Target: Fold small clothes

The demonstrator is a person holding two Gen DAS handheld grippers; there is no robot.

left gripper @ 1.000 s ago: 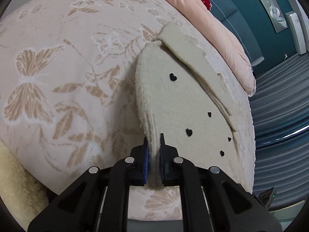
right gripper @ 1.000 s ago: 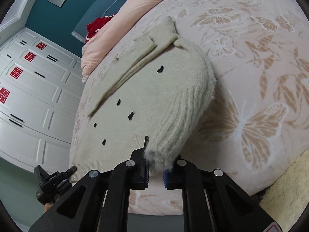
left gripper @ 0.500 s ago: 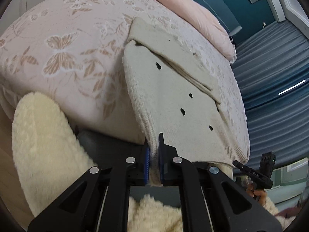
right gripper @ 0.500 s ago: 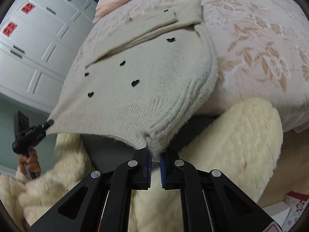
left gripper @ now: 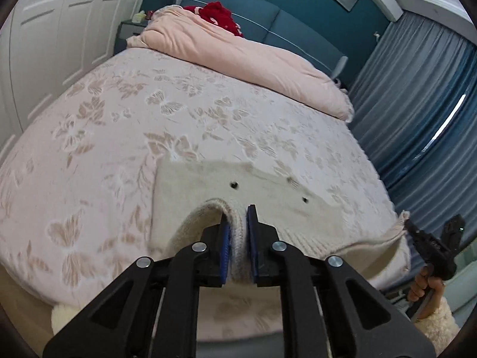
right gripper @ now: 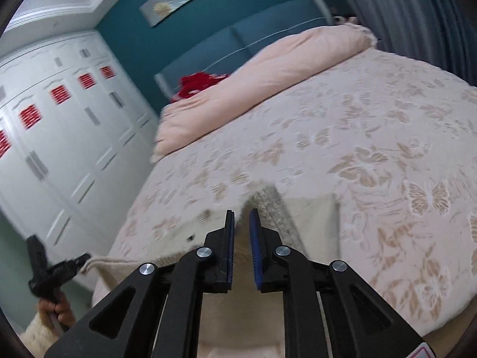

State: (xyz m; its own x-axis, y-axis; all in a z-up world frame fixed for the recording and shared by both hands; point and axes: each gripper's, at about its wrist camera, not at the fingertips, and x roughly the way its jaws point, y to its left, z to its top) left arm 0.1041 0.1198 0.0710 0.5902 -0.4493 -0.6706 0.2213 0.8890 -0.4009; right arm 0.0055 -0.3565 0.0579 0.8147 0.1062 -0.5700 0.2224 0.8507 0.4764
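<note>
Knit sweater (left gripper: pixel 208 185) stretched crosswise between both tools.

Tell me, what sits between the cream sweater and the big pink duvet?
Only bare butterfly-print bedspread lies between sweater and duvet, clearest in the left wrist view.

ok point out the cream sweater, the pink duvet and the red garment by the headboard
cream sweater (left gripper: pixel 268 188): left wrist view, flat knit panel near a dark heart.
pink duvet (left gripper: pixel 238 56): left wrist view, middle of the rolled bulk.
red garment (left gripper: pixel 217 15): left wrist view, top of the crumpled heap.
</note>
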